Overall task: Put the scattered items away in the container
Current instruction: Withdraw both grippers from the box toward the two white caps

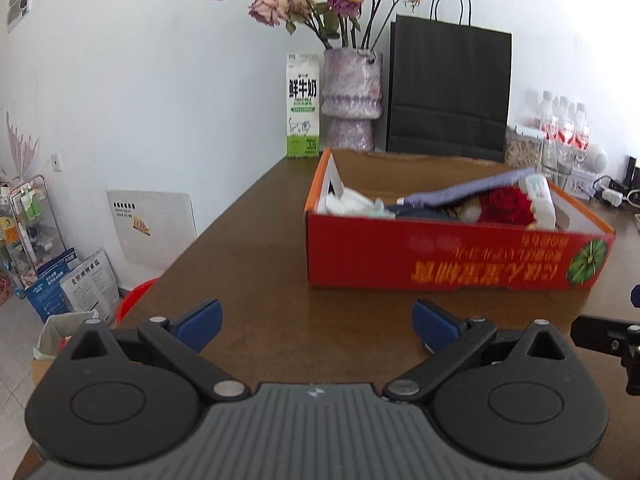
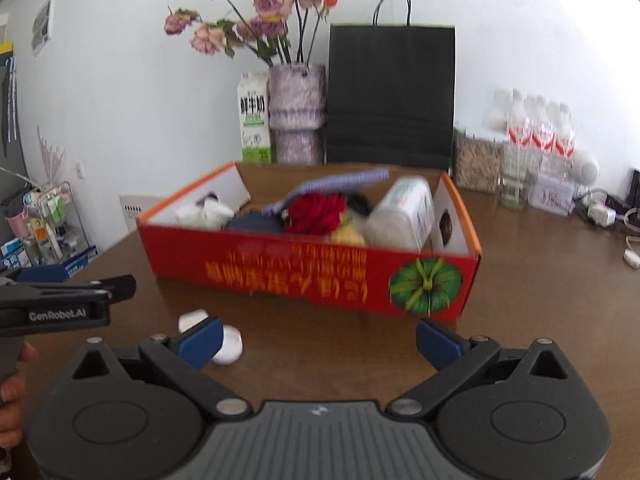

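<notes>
both the left gripper (image 1: 317, 326) and right gripper (image 2: 319, 342) gape wide, empty.

Free room: we find bare brown table (image 1: 260, 248) between both wide-spread grippers and the red box (image 1: 440, 256), and a clear strip along the box's left side up to the milk carton (image 1: 303, 106)

Obstacles, near: a small white case (image 2: 228, 346) lies open on the table just beside the right gripper (image 2: 318, 342), touching or behind its left fingertip (image 2: 202, 340); the left gripper (image 1: 316, 326) reaches in from that same side

Obstacles, far: vase (image 1: 352, 100) and black paper bag (image 1: 448, 88) stand close behind the box's back wall; bottles (image 2: 536, 132), jars and cables crowd the right rear corner

Box interior: we count it largely filled, open from above
</notes>
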